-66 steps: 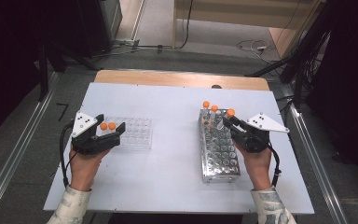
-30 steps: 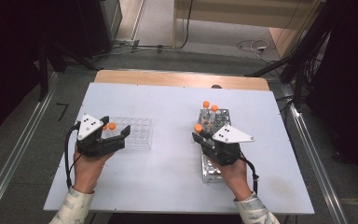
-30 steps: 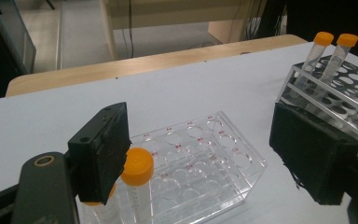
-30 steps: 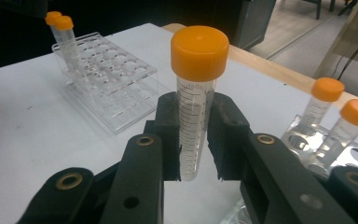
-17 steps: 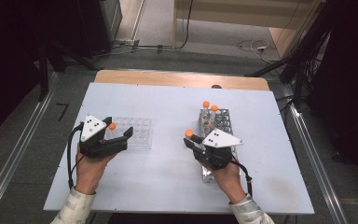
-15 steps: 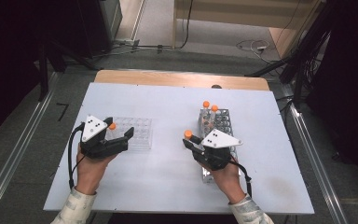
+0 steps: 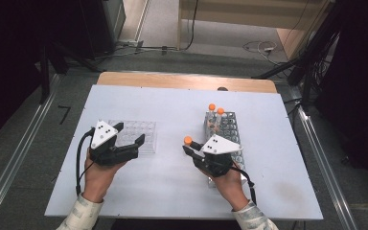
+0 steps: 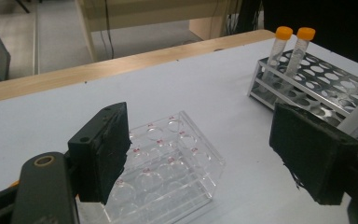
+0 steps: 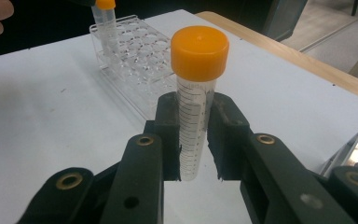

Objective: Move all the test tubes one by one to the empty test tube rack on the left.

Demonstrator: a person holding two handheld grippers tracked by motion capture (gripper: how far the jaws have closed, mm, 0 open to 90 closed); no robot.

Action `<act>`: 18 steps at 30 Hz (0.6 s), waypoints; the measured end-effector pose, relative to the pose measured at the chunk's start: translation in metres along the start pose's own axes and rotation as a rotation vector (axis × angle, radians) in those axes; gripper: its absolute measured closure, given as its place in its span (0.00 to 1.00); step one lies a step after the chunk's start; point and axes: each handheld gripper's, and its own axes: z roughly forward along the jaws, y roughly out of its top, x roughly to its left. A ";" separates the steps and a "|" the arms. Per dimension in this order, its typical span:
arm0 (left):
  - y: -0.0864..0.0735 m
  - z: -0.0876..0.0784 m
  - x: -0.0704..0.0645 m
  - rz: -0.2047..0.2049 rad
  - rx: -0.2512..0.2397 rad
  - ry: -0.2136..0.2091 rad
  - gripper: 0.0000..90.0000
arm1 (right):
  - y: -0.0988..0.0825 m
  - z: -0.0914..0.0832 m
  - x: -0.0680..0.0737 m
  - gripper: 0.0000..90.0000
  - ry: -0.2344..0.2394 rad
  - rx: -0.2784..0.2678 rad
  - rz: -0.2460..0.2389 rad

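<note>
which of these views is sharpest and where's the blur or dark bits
Right gripper view: sharpest up close, with crisp graduations on the orange-capped tube held in the right gripper; the clear rack behind is softer. Left gripper view: slightly soft and grainy; the left gripper reads as dark, featureless jaws. High view: table evenly lit, surroundings nearly black.

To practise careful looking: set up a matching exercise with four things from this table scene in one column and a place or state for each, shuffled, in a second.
1. right gripper
2. left gripper
3. clear plastic rack
4. metal rack

a. holds two orange-capped tubes
b. open, nothing between its jaws
c. shut on an orange-capped tube
d. lies by the left gripper

Pairs: 1-c, 2-b, 3-d, 4-a
</note>
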 end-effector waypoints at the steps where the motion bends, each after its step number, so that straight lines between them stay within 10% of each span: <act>1: 0.000 0.000 -0.001 0.002 0.000 -0.003 0.23 | 0.000 0.000 0.001 0.81 0.000 0.000 0.003; 18: 0.000 0.004 -0.021 0.032 0.008 -0.065 0.23 | -0.001 0.009 0.011 0.81 0.030 0.018 -0.019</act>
